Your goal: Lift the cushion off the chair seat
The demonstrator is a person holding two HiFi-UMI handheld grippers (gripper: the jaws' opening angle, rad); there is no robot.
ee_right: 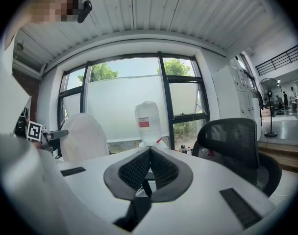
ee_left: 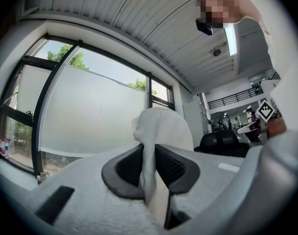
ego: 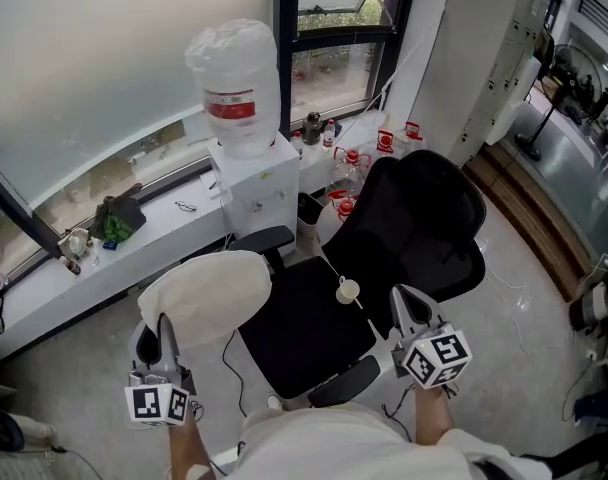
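The cream cushion (ego: pixel 199 293) hangs clear of the black office chair's seat (ego: pixel 304 323), out to the seat's left. My left gripper (ego: pixel 167 336) is shut on its near edge. In the left gripper view the cushion's fabric (ee_left: pixel 161 126) is pinched between the pads (ee_left: pixel 174 168) and stands up beyond them. My right gripper (ego: pixel 406 308) hovers over the seat's right edge, shut, with nothing between its pads (ee_right: pixel 161 168). From the right gripper view the cushion (ee_right: pixel 83 136) and left gripper (ee_right: pixel 53 134) show at the left, the chair back (ee_right: pixel 232 138) at the right.
A small white round object (ego: pixel 347 290) lies on the seat. Behind the chair stands a white water dispenser (ego: pixel 259 188) with a large bottle (ego: pixel 239 83). Red-capped bottles (ego: pixel 354 163) sit by the window. A sill with clutter (ego: pixel 114 223) runs left; cables lie on the floor (ego: pixel 229 353).
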